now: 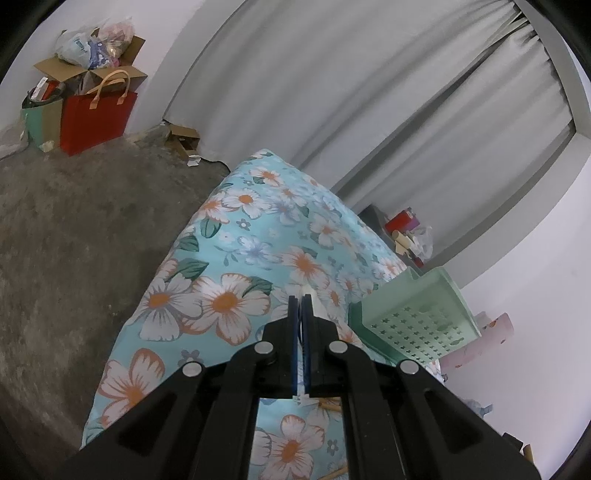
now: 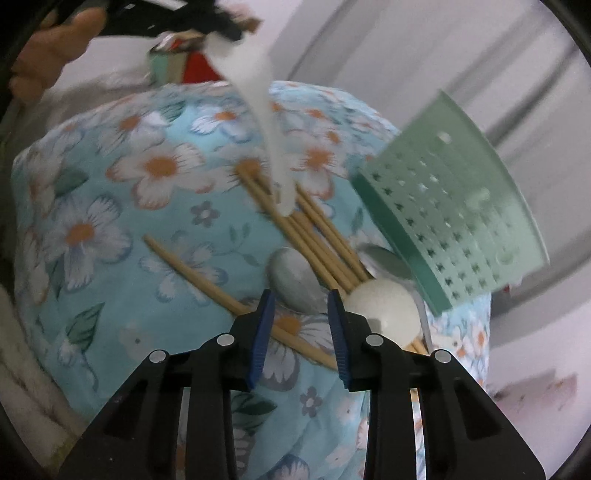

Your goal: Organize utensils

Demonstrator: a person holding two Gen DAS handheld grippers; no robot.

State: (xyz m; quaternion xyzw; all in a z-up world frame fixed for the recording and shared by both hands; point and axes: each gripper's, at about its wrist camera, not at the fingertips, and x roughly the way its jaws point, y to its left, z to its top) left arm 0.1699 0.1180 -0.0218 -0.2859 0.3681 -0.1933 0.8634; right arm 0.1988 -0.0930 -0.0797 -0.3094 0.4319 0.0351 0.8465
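Observation:
On the flowered blue cloth point(image 2: 110, 229) lies a fan of bamboo chopsticks point(image 2: 314, 229), and one single chopstick point(image 2: 192, 266) lies apart to the left. A silver spoon point(image 2: 295, 280) rests with its bowl just ahead of my right gripper point(image 2: 301, 295), whose blue pads stand apart on either side without pressing it. Beside the right finger is a round white spoon bowl point(image 2: 384, 306), and a second metal spoon point(image 2: 386, 260) lies by the green perforated basket point(image 2: 461, 229). My left gripper point(image 1: 301, 297) is shut on a white utensil point(image 2: 258, 103) that hangs down over the chopsticks.
The basket point(image 1: 417, 317) sits tilted at the cloth's right edge. A person's hand point(image 2: 48, 48) holds the left gripper point(image 2: 207, 22) at the top. On the grey floor point(image 1: 74, 240) beyond stand a red bag point(image 1: 98, 122) and a cardboard box point(image 1: 92, 66); a grey curtain point(image 1: 369, 92) hangs behind.

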